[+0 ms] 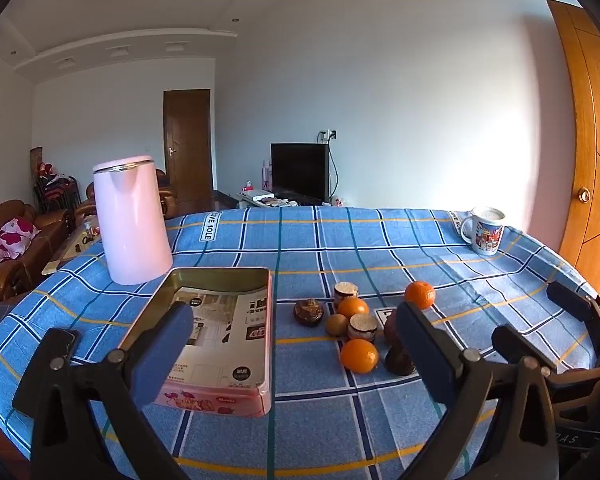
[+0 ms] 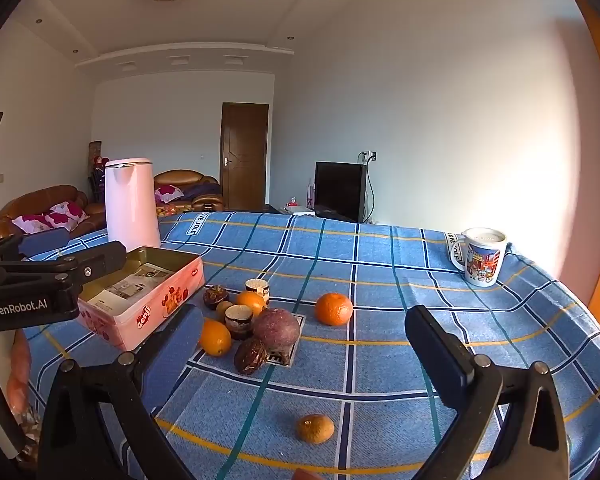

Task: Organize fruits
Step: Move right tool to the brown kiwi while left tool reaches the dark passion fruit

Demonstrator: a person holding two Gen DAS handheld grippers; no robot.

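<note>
A pink open tin box (image 1: 216, 344) (image 2: 140, 300) lies on the blue checked tablecloth, holding only a printed leaflet. To its right is a cluster of fruits: three oranges (image 1: 359, 355) (image 1: 420, 294) (image 2: 334, 309), a purple passion fruit (image 2: 276, 329), dark mangosteens (image 1: 308, 312) (image 2: 251, 356), two cut halves (image 1: 363, 326) and a small brown fruit (image 1: 337, 324). Another small brown fruit (image 2: 315, 428) lies alone near my right gripper (image 2: 304, 344). My left gripper (image 1: 296, 332) is open and empty above the box's right edge. My right gripper is open and empty, also seen in the left wrist view (image 1: 540, 320).
A pink kettle (image 1: 131, 220) (image 2: 131, 204) stands behind the box. A printed mug (image 1: 485, 230) (image 2: 482, 256) sits at the far right corner. The table's far edge (image 1: 340, 209) gives onto a room with sofas, a television and doors.
</note>
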